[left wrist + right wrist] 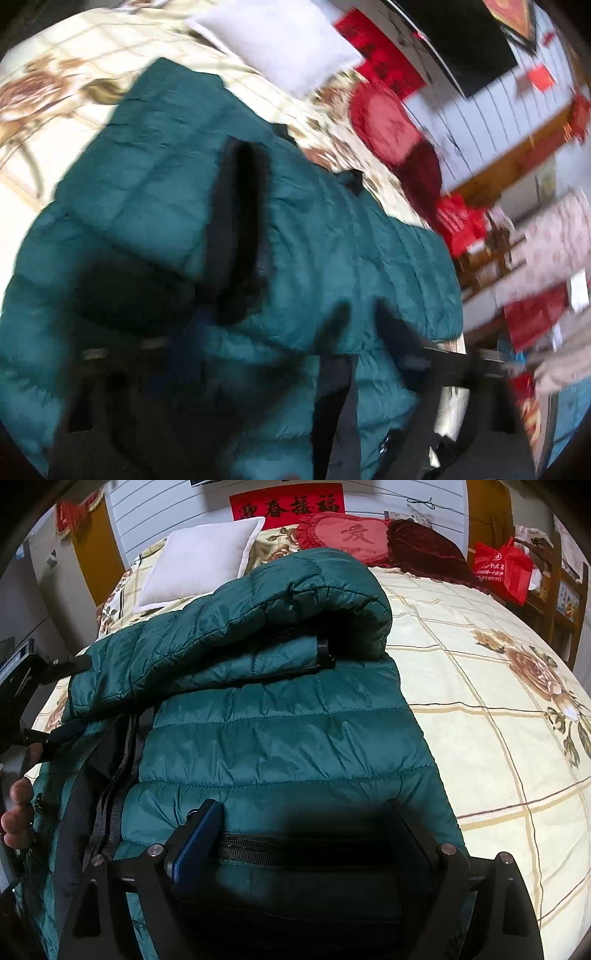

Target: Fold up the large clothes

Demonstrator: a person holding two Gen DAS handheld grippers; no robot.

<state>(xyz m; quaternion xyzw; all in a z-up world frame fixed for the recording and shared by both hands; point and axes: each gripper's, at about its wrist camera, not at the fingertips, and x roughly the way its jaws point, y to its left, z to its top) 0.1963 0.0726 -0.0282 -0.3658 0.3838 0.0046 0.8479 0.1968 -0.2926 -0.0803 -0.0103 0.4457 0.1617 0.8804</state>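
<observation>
- In your left wrist view the picture is blurred and tilted. The jacket (229,206), teal and quilted, fills most of the frame and lies on the bed (48,99).
- A dark strip, maybe a lining or a collar edge, runs down the middle of the jacket, beside a folded quilted part on the left.
- Your left gripper (360,321) is at the near edge. Its two dark fingers (340,328) stand a little apart, with teal fabric between them. If the pads really press this fabric, I cannot tell because of the blur.
- Far from you lie a white pillow (280,44) and a red cushion (388,122).
- In your right wrist view the picture is sharp. The jacket (280,731) lies on the left half of the bed (498,709), with one quilted part folded over and bulging at the far end. The zipper and a dark band run along its left side.
- Your right gripper (301,819) is near you, over the near end of the jacket. Its fingers (199,830) are wide apart. A zipped pocket lies between them, but the pads do not squeeze it.
- At the left edge you see your left hand (16,812) on the other tool, close to the jacket.
- At the far end are the pillow (203,557), the cushion (347,537) and a red banner (288,506) on the wall. A red bag (504,568) stands far right.
</observation>
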